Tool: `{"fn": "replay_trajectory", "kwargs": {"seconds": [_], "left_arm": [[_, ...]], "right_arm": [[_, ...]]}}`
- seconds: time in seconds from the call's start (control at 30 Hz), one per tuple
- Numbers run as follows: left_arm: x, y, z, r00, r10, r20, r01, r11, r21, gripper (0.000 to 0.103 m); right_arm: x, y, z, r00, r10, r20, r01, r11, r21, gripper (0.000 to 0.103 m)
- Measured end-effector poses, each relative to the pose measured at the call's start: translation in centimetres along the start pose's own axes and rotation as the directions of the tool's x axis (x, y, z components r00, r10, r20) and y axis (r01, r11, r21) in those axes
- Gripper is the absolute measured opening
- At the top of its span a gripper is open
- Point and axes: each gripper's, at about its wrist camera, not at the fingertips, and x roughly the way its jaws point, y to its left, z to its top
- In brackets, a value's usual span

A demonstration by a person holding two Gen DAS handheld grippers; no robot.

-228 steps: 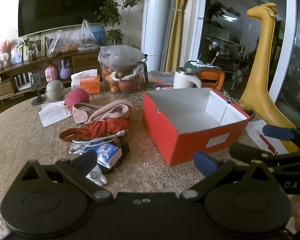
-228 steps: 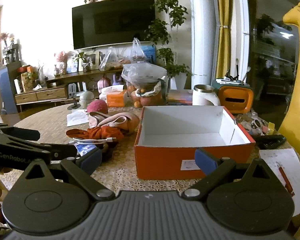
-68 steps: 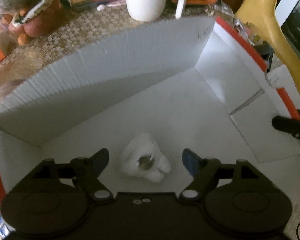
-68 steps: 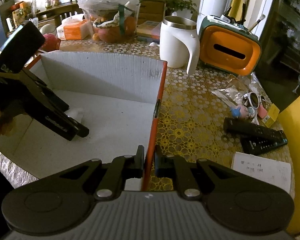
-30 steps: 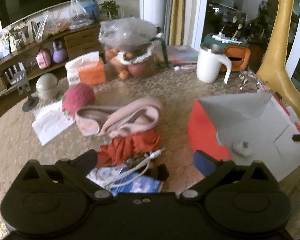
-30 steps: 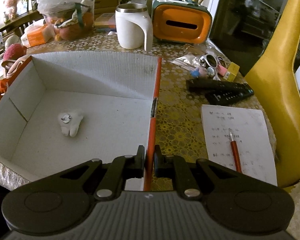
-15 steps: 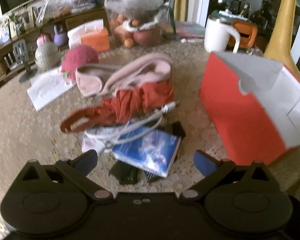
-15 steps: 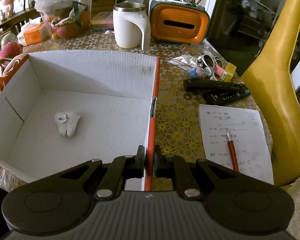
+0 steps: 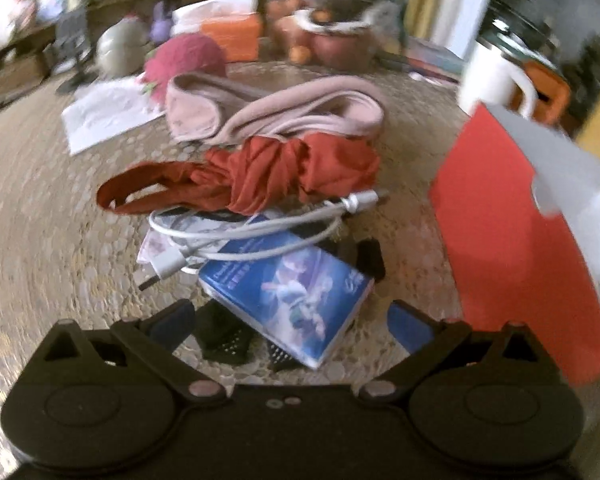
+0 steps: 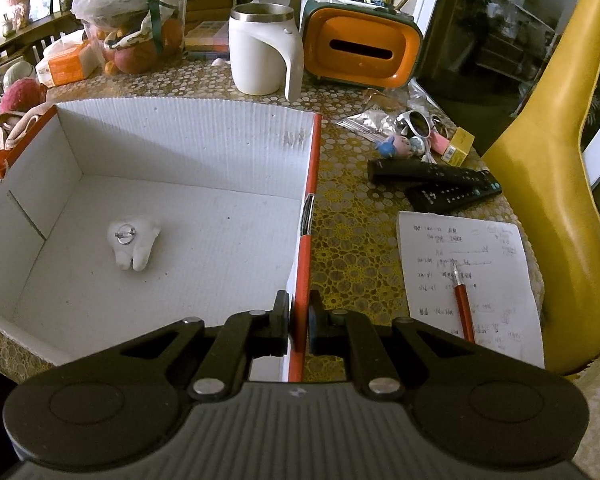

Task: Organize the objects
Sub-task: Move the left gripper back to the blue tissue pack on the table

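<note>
My left gripper is open and empty, low over a blue booklet on the table. A white cable lies across the booklet, with black combs under it. Behind them lie a red folded umbrella and a pink headband. The orange box stands to the right. My right gripper is shut on the box's right wall. A small white tooth-shaped object lies on the box floor.
A white mug, an orange tissue holder, two remotes, sunglasses, small toys, and a note sheet with a red pen lie right of the box. A bag of fruit and a red knit ball stand behind. A yellow giraffe stands at the right.
My left gripper has moved lower and closer to the blue booklet and cable; its view is blurred by motion. My right gripper stays shut on the box wall.
</note>
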Motion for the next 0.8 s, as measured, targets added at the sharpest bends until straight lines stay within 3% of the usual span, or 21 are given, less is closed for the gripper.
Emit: {"fn": "replay_trajectory", "kwargs": {"seconds": [0.23, 0.43, 0.8], "left_arm": [[0.7, 0.3, 1.8, 0.997, 0.071, -0.026, -0.074, 0.983, -0.166, 0.102], [1.9, -0.1, 2.2, 0.990, 0.116, -0.074, -0.127, 0.979, -0.159, 0.095], [1.2, 0.8, 1.3, 0.995, 0.046, -0.084, -0.060, 0.985, -0.161, 0.074]], "right_arm": [[0.1, -0.1, 0.0, 1.000, 0.005, 0.000, -0.005, 1.000, -0.004, 0.008], [0.2, 0.0, 0.0, 1.000, 0.004, 0.002, -0.004, 1.000, -0.010, 0.008], [0.2, 0.0, 0.0, 1.000, 0.000, 0.002, 0.001, 1.000, -0.015, 0.008]]}}
